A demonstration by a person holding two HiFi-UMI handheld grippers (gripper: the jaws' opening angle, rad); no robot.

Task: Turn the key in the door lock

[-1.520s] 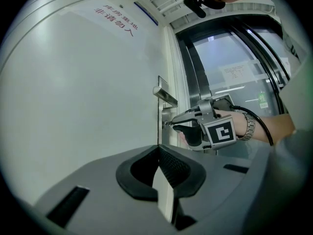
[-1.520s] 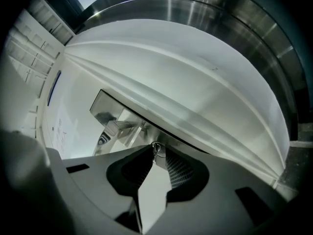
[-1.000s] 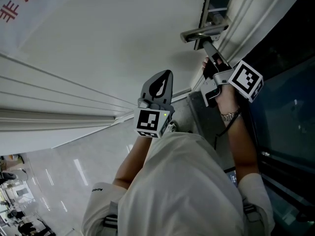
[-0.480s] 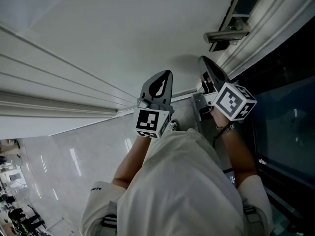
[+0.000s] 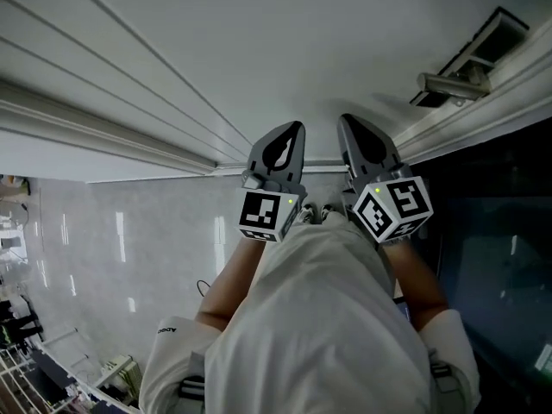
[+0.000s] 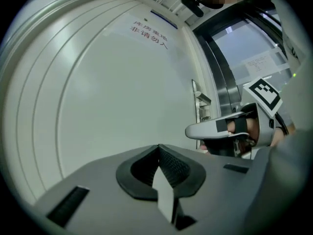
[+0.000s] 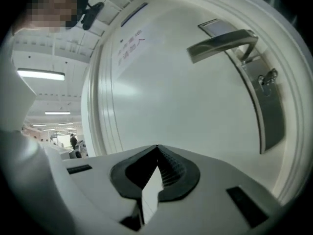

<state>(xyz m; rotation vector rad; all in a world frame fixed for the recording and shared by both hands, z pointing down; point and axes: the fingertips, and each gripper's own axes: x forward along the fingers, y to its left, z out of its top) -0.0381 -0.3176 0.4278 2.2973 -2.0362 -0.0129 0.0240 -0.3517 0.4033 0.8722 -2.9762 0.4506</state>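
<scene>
**A:** Where is the key right now?

**B:** Look in your right gripper view, upper right of the frame. What looks like the key [image 7: 268, 77] sits in the lock plate [image 7: 266, 116], just below the door handle [image 7: 222, 44]. It is small there, so I can't make out which way its head is turned. The head view shows the handle at the upper right but not the key.

**A:** How will it handle?

**B:** I'd judge it light, thin, stiff metal, and smooth, so it may slip. Pinch the flat head across its two broad faces, close to the plate. Expect the lock to resist. Roll your wrist steadily and don't pry sideways, since a thin shank can bend.

**A:** And my grippers?

**B:** Your right gripper [image 7: 157, 147] has just been closing. Its jaws meet tip to tip with nothing between them, and it points at the bare door [image 7: 186, 106], well apart from the key. Your left gripper [image 6: 158, 146] is also pressed together and empty, low in its frame and facing the door panel. You'd need to spread the right jaws before you reach for the key.
</scene>
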